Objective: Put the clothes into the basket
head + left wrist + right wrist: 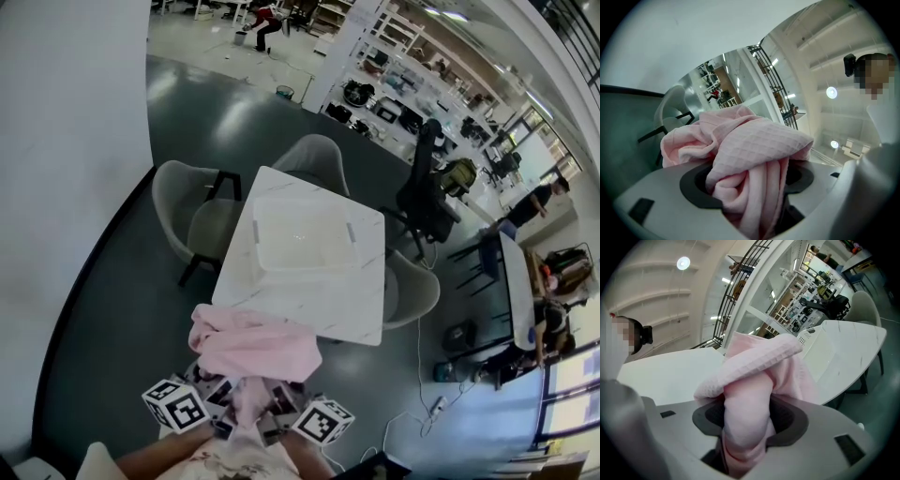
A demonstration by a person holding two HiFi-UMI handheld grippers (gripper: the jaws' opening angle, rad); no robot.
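Observation:
A pink waffle-knit cloth (255,343) hangs bunched over the near edge of the white marble table (349,306). Both grippers hold it from below. My left gripper (232,398) is shut on a thick fold of the cloth (754,145), which fills the gap between the jaws and hides the fingertips. My right gripper (277,405) is likewise shut on a rolled wad of the cloth (759,371). A translucent white basket (350,236) stands at the table's middle, beyond the cloth; it also appears in the right gripper view as the basket (820,352).
Grey chairs stand at the table's left (187,211), far side (314,155) and right (414,291). A black office chair (427,192) is further right. A curved white wall (66,187) runs along the left. Cables lie on the dark floor (422,403).

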